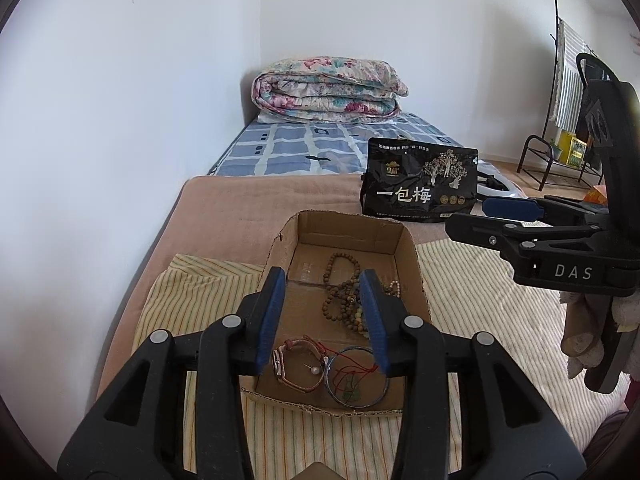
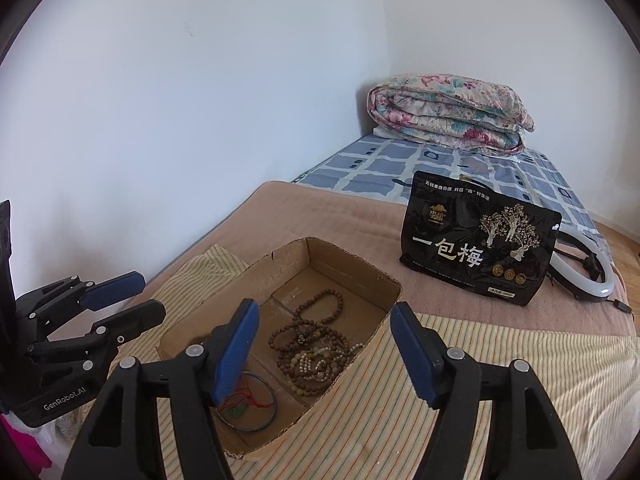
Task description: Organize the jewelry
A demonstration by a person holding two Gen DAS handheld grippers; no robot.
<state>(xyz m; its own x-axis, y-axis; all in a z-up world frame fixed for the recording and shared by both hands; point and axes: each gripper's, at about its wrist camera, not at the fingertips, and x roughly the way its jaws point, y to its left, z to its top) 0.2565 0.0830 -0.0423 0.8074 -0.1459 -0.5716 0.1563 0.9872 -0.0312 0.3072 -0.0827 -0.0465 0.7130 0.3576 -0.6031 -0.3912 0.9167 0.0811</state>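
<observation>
left gripper (image 1: 324,316) parted, right gripper (image 2: 324,354) parted

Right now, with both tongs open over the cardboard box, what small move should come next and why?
Probably lower the left tongs onto the pink-strapped wristwatch lying at the near end of the shallow brown cardboard box. Both tongs are open and empty, and the watch lies almost directly below the left pair, apart from the tangled wooden bead strands.

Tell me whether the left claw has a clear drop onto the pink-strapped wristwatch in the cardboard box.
Probably yes. The left claw is open and empty above the open-topped cardboard box, and the pink-strapped wristwatch lies uncovered between its fingers, beside the blue bangle.
</observation>
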